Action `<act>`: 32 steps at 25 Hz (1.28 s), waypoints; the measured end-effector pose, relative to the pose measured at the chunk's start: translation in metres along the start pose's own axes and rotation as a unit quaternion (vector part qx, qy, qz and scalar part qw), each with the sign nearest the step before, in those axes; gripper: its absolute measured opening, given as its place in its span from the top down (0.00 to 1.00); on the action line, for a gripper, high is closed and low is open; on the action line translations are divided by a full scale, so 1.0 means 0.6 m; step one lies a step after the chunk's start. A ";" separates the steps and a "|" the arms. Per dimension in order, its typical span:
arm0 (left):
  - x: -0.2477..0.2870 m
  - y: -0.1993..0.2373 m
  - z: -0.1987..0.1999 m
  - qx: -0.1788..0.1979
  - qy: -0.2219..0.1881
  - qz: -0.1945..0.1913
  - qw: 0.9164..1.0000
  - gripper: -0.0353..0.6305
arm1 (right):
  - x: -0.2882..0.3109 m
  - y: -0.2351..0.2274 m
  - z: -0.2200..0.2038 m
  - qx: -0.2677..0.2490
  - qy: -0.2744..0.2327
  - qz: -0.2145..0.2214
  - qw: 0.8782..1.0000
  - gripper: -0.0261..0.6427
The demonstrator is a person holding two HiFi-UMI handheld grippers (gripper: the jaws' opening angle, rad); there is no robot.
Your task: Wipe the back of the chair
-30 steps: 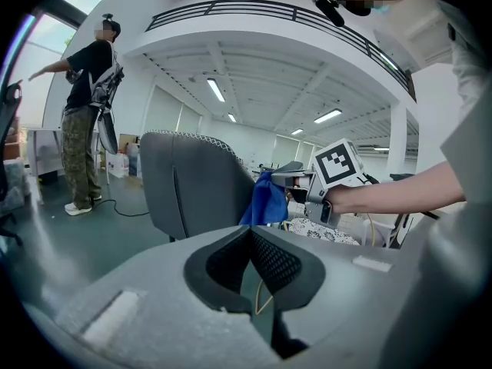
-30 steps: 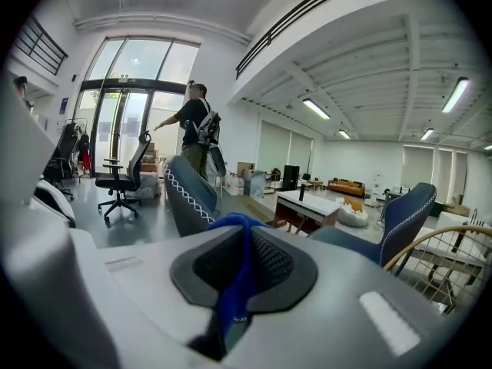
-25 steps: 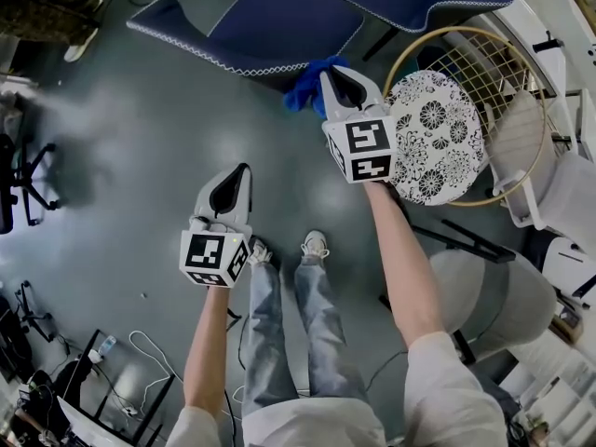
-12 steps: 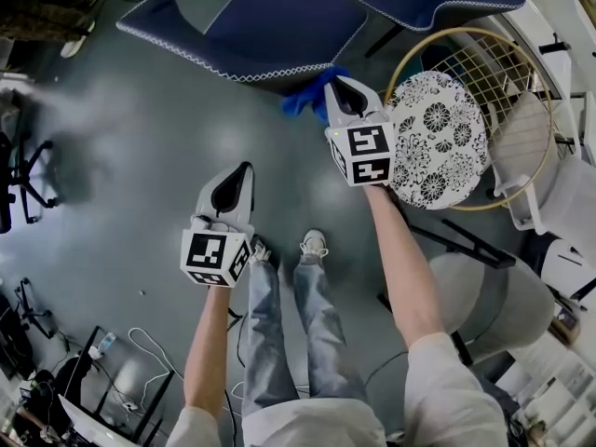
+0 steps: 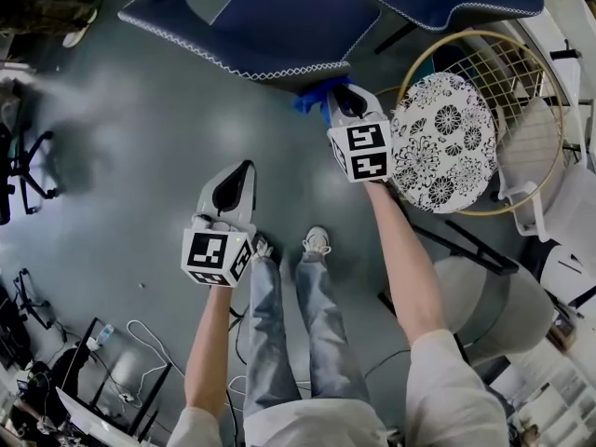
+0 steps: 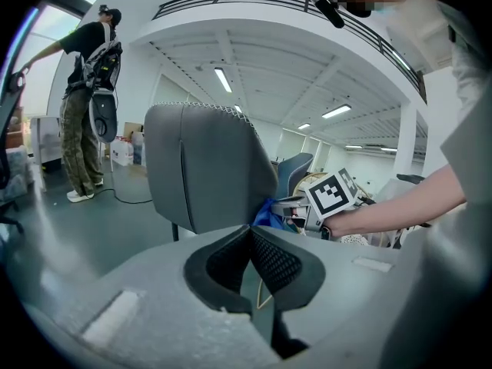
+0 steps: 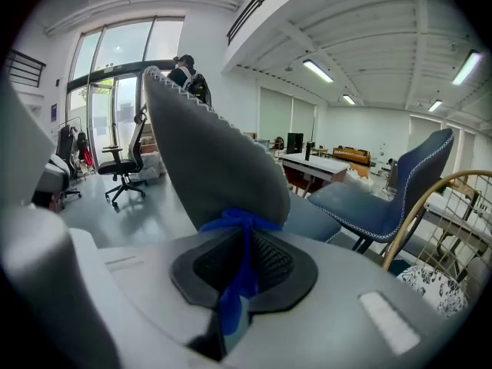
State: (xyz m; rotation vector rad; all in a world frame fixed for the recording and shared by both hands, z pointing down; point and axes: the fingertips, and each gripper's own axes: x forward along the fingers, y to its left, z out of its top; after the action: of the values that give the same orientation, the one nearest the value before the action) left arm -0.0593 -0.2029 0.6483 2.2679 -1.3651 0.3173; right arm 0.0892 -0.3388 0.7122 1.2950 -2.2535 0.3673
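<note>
Room: open hall with grey floor (image 5: 121, 156), strip lights and a glass front. A person (image 6: 88, 106) stands far off in the left gripper view.
Chair back (image 5: 270, 21): blue upholstery w/ white-stitched rim, straight ahead of you.
Cloth (image 5: 312, 96): blue rag. Its bunched end touches the lower edge of the chair back.
R hand-held gripper (image 5: 341, 91): jaws closed on the cloth, w/ a strip trailing down between them.
L hand-held gripper (image 5: 246, 166): jaws together w/ nothing in them. It's well apart from the chair, low on your left.
Handling: cloth looks soft, limp and light, so grip it at the bunch and leave a pad free. Chair back is prob. padded but firm. The chair may slide under push, so you could steady the rim w/ L.
Nearby: floral round cushion (image 5: 438, 142) on a gold wire chair (image 5: 521, 82), just beside R.
Writing: none legible, only square b/w markers on the cubes.
</note>
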 end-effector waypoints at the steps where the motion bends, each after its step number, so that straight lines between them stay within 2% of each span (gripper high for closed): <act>1: -0.001 0.004 -0.001 -0.001 0.000 0.002 1.000 0.95 | 0.004 0.003 -0.006 -0.002 0.006 0.003 1.000 0.92; 17: -0.016 0.018 0.000 -0.003 -0.003 0.010 1.000 0.95 | 0.014 0.014 -0.036 -0.006 0.024 0.002 1.000 0.92; 32: -0.076 0.005 0.017 0.004 -0.023 0.024 0.999 0.95 | -0.114 0.056 -0.034 0.004 -0.012 -0.010 1.000 0.92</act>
State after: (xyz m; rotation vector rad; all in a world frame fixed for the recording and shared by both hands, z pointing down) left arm -0.0844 -0.1742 0.6210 2.2644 -1.4464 0.2885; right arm 0.0945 -0.2629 0.6923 1.3309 -2.2598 0.3562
